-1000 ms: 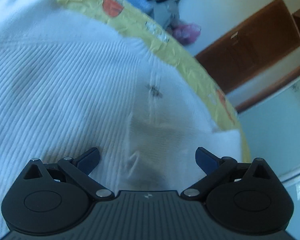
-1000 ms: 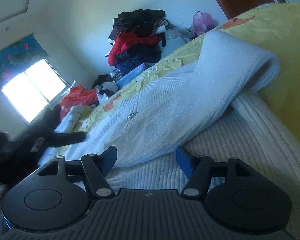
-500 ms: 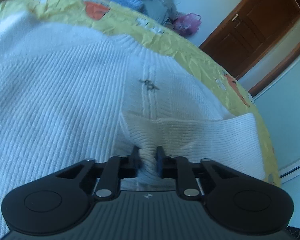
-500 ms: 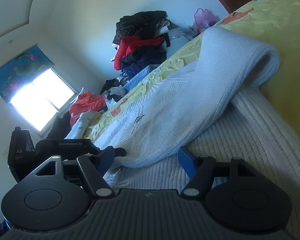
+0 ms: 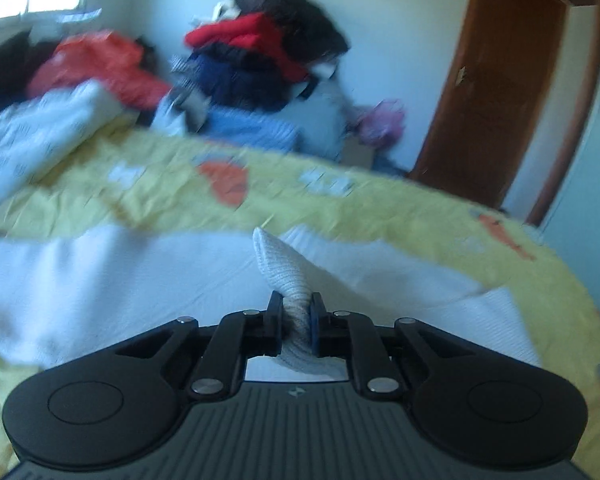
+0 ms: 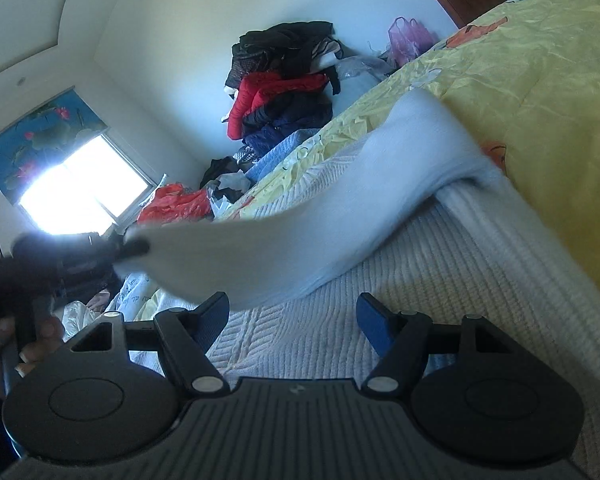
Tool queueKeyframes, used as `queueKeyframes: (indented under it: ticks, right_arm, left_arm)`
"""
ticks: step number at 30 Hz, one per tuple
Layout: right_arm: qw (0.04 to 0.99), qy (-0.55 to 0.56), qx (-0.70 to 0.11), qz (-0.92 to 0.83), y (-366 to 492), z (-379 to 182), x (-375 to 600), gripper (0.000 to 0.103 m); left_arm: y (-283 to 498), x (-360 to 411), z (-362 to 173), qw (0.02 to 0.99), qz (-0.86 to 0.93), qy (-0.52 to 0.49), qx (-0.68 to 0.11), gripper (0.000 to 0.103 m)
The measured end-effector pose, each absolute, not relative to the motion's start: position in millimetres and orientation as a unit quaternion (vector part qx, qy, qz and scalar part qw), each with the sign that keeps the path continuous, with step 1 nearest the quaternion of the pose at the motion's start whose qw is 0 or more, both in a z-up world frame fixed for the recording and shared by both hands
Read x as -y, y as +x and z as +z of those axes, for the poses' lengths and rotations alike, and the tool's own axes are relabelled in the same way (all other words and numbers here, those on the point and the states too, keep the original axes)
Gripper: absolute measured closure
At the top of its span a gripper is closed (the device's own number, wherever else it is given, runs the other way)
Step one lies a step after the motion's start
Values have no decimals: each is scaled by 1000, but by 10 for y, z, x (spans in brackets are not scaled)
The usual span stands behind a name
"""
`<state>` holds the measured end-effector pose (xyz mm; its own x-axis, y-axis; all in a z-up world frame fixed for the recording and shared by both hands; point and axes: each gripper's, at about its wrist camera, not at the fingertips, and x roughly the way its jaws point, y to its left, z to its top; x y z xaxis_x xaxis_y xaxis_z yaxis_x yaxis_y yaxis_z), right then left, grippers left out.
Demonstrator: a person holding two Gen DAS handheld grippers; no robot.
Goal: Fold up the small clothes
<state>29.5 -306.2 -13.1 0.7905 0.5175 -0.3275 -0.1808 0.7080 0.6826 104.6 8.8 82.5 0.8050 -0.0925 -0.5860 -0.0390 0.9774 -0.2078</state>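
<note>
A white ribbed knit sweater [image 5: 112,276] lies spread on the yellow bedspread [image 5: 400,216]. My left gripper [image 5: 296,316] is shut on a bunched fold of the sweater, lifted clear of the bed. In the right wrist view that lifted part [image 6: 260,248] hangs as a blurred white flap, with the left gripper [image 6: 128,246] at its far left end and a hand [image 6: 24,340] on the handle below. My right gripper [image 6: 292,320] stands open low over the sweater's ribbed body [image 6: 440,280], nothing between its fingers.
A tall pile of dark and red clothes [image 5: 268,56] stands against the far wall, with a red bag [image 5: 96,64] and white bedding [image 5: 32,136] to its left. A brown wooden door [image 5: 500,92] is at the right. A bright window [image 6: 80,196] lights the room.
My left gripper went from open over the sweater to shut on a fold, then rose and tipped up, pulling the fabric off the bed. My right gripper stayed where it was.
</note>
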Motion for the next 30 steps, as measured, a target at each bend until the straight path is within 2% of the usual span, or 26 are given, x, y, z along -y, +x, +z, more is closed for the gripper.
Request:
queueKeyframes:
  ticks: [5,7,9,10,11,13,14,15,17,23,24,25,27,30]
  right_arm:
    - [888,326,-258,196,305,-128,3065,28]
    - [888,325,-259,196,308,-127,3067,28]
    - [889,323,-260,196,309,-123,3068,28]
    - [889,323,-260,196,309,-121,3066,28]
    - [889,322,-260,195,309,-121,3060,28]
    - [889,321,-261,195,313,-124,3064,28]
    - [890,320,-261,195,315,-123,3065,28]
    - [890,319,-261,195,312,-127,3059,28]
    - [890,318,-262,195,308,-128,3049,28]
    - [897,292,-275,186,324,-55,2988,29]
    - [901,279,-280,180,338,4,2966,29]
    - [905,268,-278,177,358,62,2968,26]
    - [920,245,-251,176,448,263,2973,26]
    - [936,209,-232,162,782,521,2961,16]
  left_arm:
    - [1017,-154,345,930,21,-63,-362,90]
    - [1005,-186,245,926,32,-62,-370,85]
    - [959,-203,291,927,52,-62,-366,66]
    - [934,-216,351,927,72,-59,-364,62]
    - [919,-190,421,929,84,-60,-356,53]
    - [772,-217,569,944,98,-72,-307,35]
    - [690,-218,640,953,100,-78,-275,19]
    - [643,-203,672,959,93,-82,-255,9]
    - [657,-126,662,963,54,-81,-251,8]
    - [894,58,153,941,-13,-50,-335,8]
    - [880,91,95,943,-13,-24,-331,4]
    - [888,139,92,942,-19,-11,-336,0]
    - [894,144,65,940,-24,-3,-341,0]
    - [855,149,68,940,-20,0,-342,0]
